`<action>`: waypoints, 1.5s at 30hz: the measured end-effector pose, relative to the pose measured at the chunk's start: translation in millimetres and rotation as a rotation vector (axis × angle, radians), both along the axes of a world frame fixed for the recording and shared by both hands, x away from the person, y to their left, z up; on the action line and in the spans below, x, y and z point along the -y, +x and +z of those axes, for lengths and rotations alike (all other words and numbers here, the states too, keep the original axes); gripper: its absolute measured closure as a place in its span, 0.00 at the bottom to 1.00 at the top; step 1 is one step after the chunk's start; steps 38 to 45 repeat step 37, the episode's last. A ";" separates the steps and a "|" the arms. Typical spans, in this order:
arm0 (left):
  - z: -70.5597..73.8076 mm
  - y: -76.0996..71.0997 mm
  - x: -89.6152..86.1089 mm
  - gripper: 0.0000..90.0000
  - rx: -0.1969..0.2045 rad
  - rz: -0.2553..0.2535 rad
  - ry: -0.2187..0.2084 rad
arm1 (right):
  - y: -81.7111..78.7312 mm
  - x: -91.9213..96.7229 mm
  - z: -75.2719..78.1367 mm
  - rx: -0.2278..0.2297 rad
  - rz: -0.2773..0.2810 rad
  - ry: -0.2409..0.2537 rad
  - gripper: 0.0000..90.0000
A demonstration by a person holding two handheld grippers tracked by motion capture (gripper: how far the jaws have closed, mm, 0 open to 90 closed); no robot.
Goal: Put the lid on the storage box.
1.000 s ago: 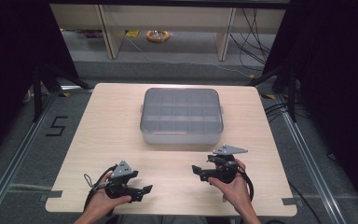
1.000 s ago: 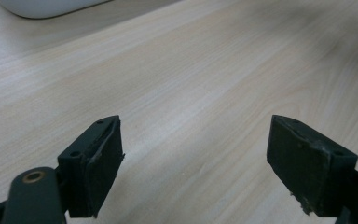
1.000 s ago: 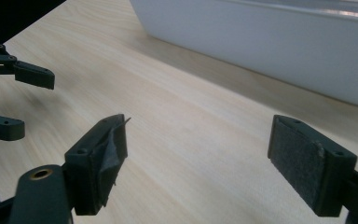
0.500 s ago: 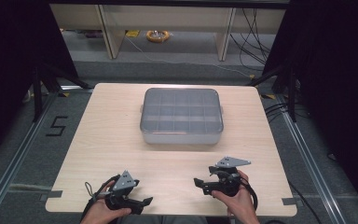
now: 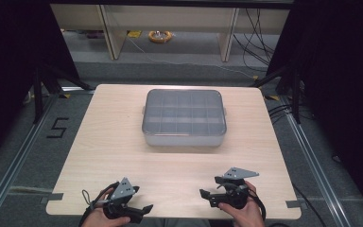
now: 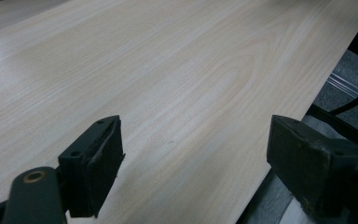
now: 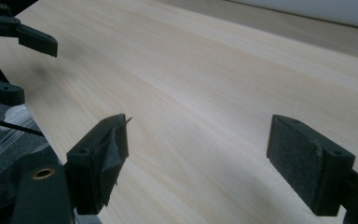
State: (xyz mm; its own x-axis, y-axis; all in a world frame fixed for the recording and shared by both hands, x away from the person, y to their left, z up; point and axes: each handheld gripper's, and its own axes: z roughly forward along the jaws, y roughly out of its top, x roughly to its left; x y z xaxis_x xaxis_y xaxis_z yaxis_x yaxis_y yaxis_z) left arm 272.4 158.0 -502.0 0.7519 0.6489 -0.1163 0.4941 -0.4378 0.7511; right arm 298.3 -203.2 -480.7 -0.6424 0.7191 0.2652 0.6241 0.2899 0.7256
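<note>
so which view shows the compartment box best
The high view: the whole lidded compartment box sits mid-table, its grid visible through the lid. The right gripper view catches perhaps a pale strip of it at the top edge; the left gripper view shows table wood.

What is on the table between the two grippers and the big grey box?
Nothing: in the high view, only bare wooden table lies between the left gripper, the right gripper and the lidded grey box.

A lab recording bay is showing here: a pale wooden desk point(image 5: 123, 142) is standing between black curtains point(image 5: 14, 61), metal floor rails point(image 5: 312, 156) are running alongside, cables point(image 5: 260, 33) are trailing over grey carpet, and a taped "5" point(image 5: 57, 128) is marking the floor.
</note>
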 end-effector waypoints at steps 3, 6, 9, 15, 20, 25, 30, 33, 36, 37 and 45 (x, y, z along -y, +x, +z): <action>0.6 -3.1 -1.1 0.20 0.003 -0.002 0.016 | -6.2 -0.3 -1.4 -0.023 -0.006 0.023 0.23; 0.7 -6.6 -1.4 0.20 -0.005 0.004 0.013 | -10.8 2.4 -3.6 -0.017 0.018 0.020 0.20; 0.9 -8.6 -1.9 0.20 0.003 -0.011 0.003 | -16.1 3.2 -5.3 -0.013 0.025 0.034 0.18; 1.7 -14.1 -3.4 0.20 -0.002 0.008 0.001 | -25.7 7.5 -8.0 -0.005 0.018 -0.017 0.18; 2.5 -15.8 -5.7 0.20 0.013 -0.005 0.031 | -31.9 10.6 -9.4 -0.016 0.025 -0.024 0.18; 1.8 -14.3 -6.9 0.21 0.019 -0.020 0.053 | -34.4 15.7 -10.4 -0.013 0.015 -0.035 0.18; 1.6 -14.1 -6.5 0.21 0.023 -0.022 0.055 | -35.4 18.2 -11.1 -0.005 -0.002 -0.038 0.18; 0.9 -14.3 -6.3 0.21 0.011 -0.015 0.031 | -35.1 18.7 -11.2 -0.001 0.000 -0.035 0.18; 1.6 -12.7 -8.1 0.21 0.015 -0.020 0.050 | -35.1 18.9 -11.8 -0.009 -0.013 -0.028 0.18; 1.5 -12.4 -8.1 0.21 0.016 -0.016 0.048 | -35.3 18.9 -11.5 -0.012 -0.017 -0.029 0.18; 1.5 -12.4 -8.1 0.21 0.016 -0.016 0.048 | -35.3 18.9 -11.5 -0.012 -0.017 -0.029 0.18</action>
